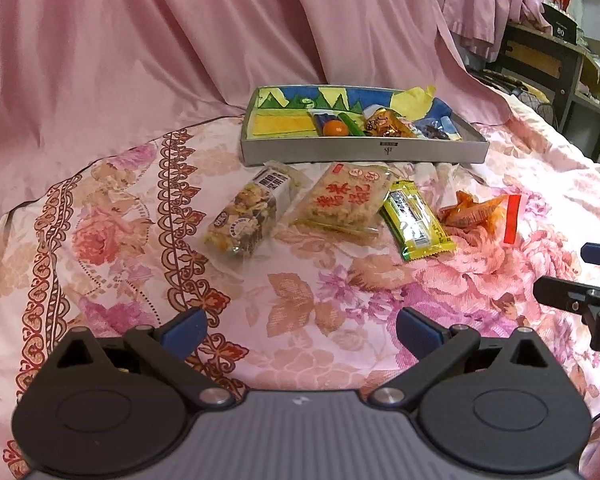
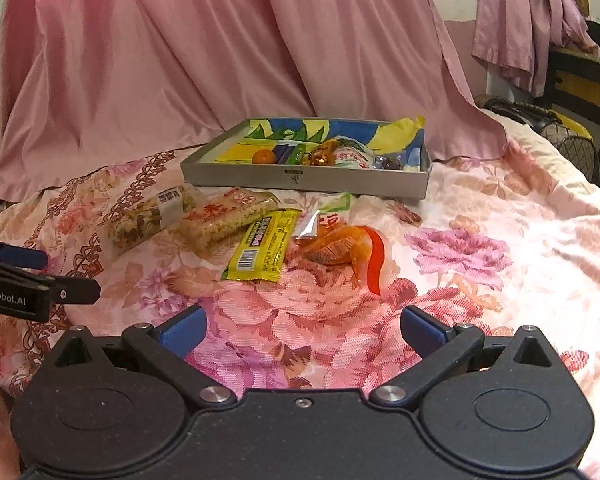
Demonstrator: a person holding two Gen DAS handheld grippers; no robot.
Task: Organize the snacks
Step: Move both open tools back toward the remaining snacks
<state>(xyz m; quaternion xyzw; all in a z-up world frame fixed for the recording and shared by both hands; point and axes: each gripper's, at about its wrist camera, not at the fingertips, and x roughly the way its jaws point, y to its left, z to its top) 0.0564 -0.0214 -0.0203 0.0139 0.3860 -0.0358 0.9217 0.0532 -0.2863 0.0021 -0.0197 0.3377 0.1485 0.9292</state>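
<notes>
Four loose snacks are being shown in a row on a floral bedspread, just on the near side of a shallow grey box. At the left of the row, a clear pack of mixed nut bars is being displayed, its white label turned to the far end. Just right of it, a rice cracker pack with red lettering is being seen, its right edge touching or slightly overlapping a yellow wrapped bar. Farther right, an orange wrapped snack is lying beside a clear bag with a red strip; in the right wrist view a torn silver-and-green wrapper is also being shown between the yellow bar and the box. Inside the box, whose lining is printed in blue, yellow and green, a small orange fruit, a green piece, amber wrapped sweets and a dark packet are being kept toward the middle and right, with the left part left as bare lining. Pink draped fabric is hanging behind the box. The left gripper is being held near and low over the bedspread, jaws wide apart and holding nothing. The right gripper is likewise being held with jaws spread and nothing between them, well short of the snacks.
</notes>
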